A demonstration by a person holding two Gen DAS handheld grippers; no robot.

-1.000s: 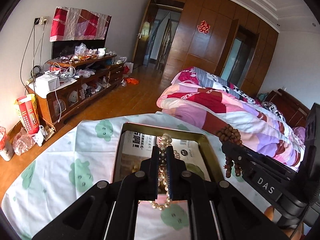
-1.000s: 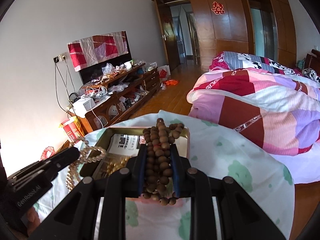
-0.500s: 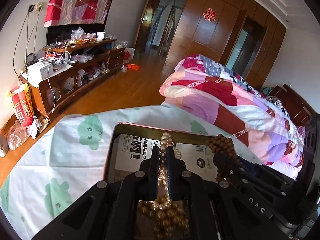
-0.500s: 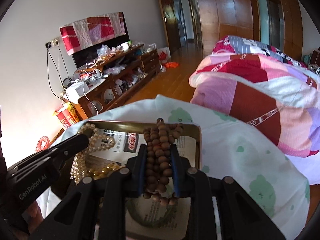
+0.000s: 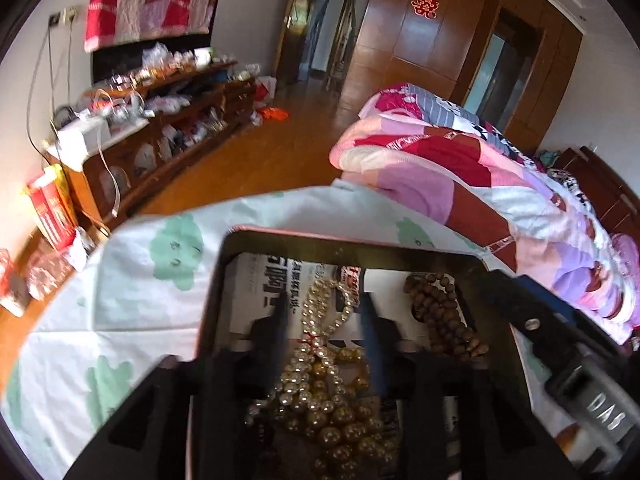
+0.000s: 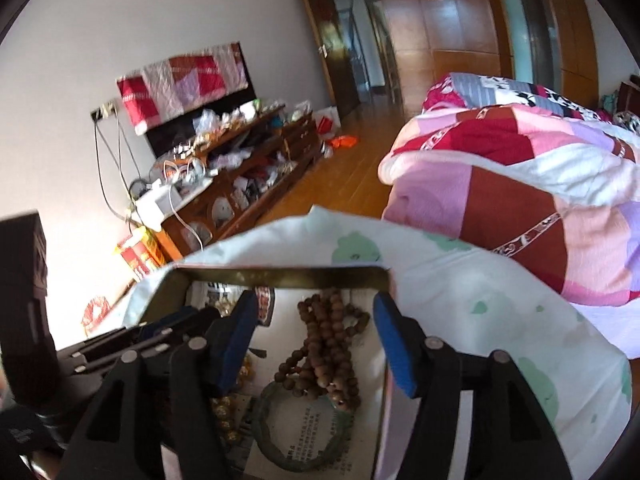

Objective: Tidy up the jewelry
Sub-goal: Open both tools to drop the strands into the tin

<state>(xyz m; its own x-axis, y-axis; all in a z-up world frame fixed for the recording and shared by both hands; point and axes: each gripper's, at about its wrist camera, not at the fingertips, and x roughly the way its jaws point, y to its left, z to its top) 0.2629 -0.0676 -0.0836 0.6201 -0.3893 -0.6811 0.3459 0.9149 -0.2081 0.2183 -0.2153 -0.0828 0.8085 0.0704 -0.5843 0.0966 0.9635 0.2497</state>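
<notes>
An open metal tin (image 5: 352, 242) lined with newspaper sits on the cloth-covered table. A pearl necklace (image 5: 320, 332) lies loose in it on a heap of gold beads (image 5: 332, 420). My left gripper (image 5: 324, 298) straddles the pearls with its jaws opening and its pads clear of them. To the right lies a brown wooden bead string (image 5: 440, 320), also in the right wrist view (image 6: 324, 344), partly over a green bangle (image 6: 304, 432). My right gripper (image 6: 315, 298) stands over the wooden beads, its jaws opening and its blue pads (image 6: 390, 336) not touching them.
The white cloth with green prints (image 5: 120, 280) covers the table around the tin (image 6: 280, 276). A bed with a patchwork quilt (image 5: 460, 168) stands close on the right. A cluttered wooden TV cabinet (image 5: 160, 120) lines the left wall across the wood floor.
Both grippers sank toward the tin and opened. The pearl necklace dropped from the left one and the wooden beads from the right one; both now lie in the tin.
</notes>
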